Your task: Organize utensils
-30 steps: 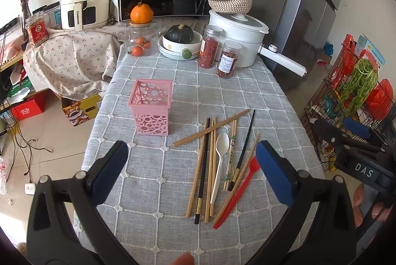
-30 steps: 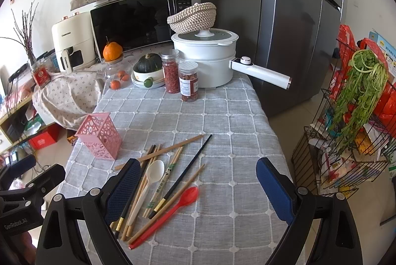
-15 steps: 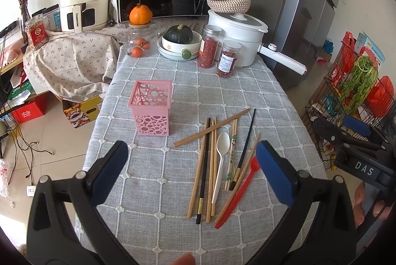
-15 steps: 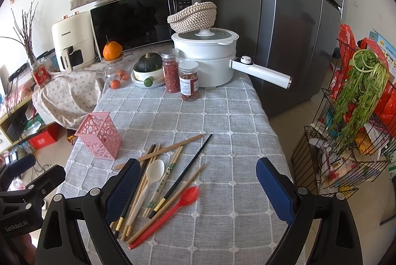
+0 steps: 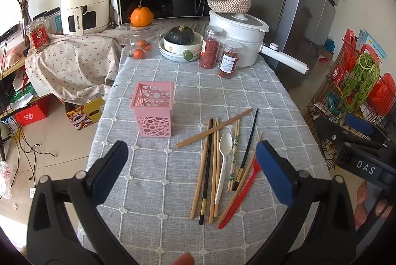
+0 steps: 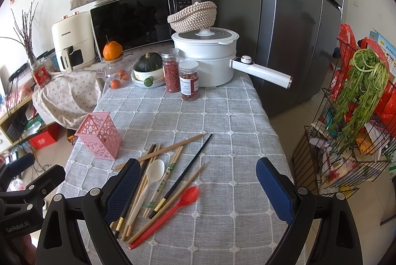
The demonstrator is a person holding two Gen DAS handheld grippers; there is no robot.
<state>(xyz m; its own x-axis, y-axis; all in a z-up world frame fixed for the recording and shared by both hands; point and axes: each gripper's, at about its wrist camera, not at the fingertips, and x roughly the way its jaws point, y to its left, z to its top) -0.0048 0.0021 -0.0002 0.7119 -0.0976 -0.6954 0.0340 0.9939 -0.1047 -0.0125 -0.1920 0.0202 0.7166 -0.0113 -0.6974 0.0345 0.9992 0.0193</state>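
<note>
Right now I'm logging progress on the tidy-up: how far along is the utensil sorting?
Nothing looks done: the pink holder appears empty. Nothing is in hand: the left gripper and right gripper are both open over the table. Left to do: the chopsticks, white spoon and red spoon all lie loose on the tablecloth.

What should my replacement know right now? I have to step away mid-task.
Left tool: open, empty, above the near table edge.
Right tool: open, empty, above the utensil pile.
Pink holder: upright, apparently empty, left of the pile.
On the grey checked tablecloth: wooden chopsticks, black chopsticks, white spoon, red spoon, all lying loose.
Done: nothing.
Left: put every utensil in the holder.
</note>
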